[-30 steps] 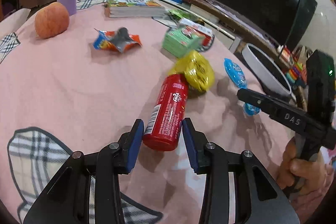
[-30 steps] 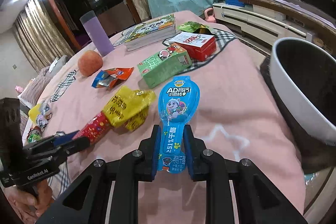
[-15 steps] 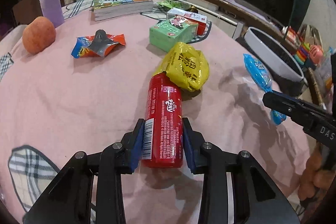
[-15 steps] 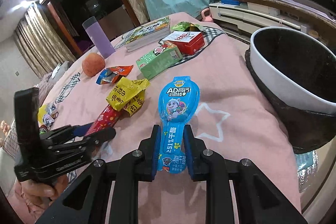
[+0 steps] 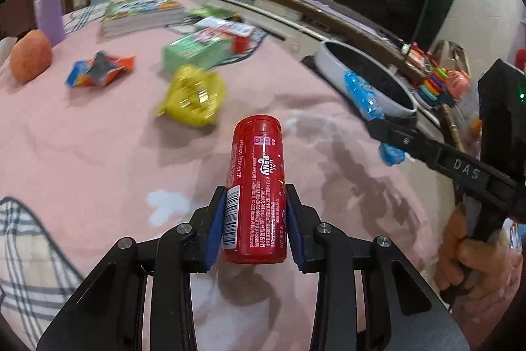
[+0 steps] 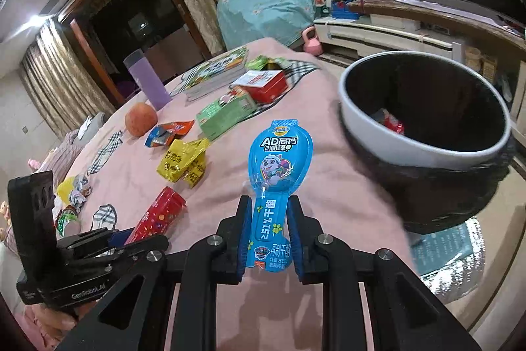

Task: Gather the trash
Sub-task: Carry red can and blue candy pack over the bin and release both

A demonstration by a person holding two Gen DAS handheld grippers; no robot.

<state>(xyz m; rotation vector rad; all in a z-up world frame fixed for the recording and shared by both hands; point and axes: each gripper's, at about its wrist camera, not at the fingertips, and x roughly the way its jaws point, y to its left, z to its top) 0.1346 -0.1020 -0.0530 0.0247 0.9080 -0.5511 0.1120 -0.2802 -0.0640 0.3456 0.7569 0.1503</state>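
My left gripper point(image 5: 254, 221) is shut on a red candy tube point(image 5: 256, 183) and holds it lifted above the pink tablecloth point(image 5: 98, 153). My right gripper point(image 6: 268, 239) is shut on a blue spoon-shaped snack wrapper point(image 6: 277, 163), raised close to the white-rimmed trash bin point(image 6: 411, 147) at the table's right edge. The bin holds some red wrappers. A crumpled yellow wrapper point(image 5: 194, 96) and an orange-blue wrapper point(image 5: 98, 73) lie on the cloth. In the right wrist view the left gripper point(image 6: 131, 240) with the red tube point(image 6: 157, 214) shows at lower left.
A green carton point(image 6: 227, 115), a red box point(image 6: 263, 84), a stack of books point(image 6: 217, 73), a peach point(image 6: 140, 119) and a purple cup point(image 6: 146, 79) stand on the far half of the table. Small wrappers point(image 6: 75, 189) lie by the left edge. A television stands beyond the bin.
The left gripper closed on the red tube and lifted it off the cloth, moving right. The right gripper carried the blue wrapper nearer the bin, whose inside now shows.
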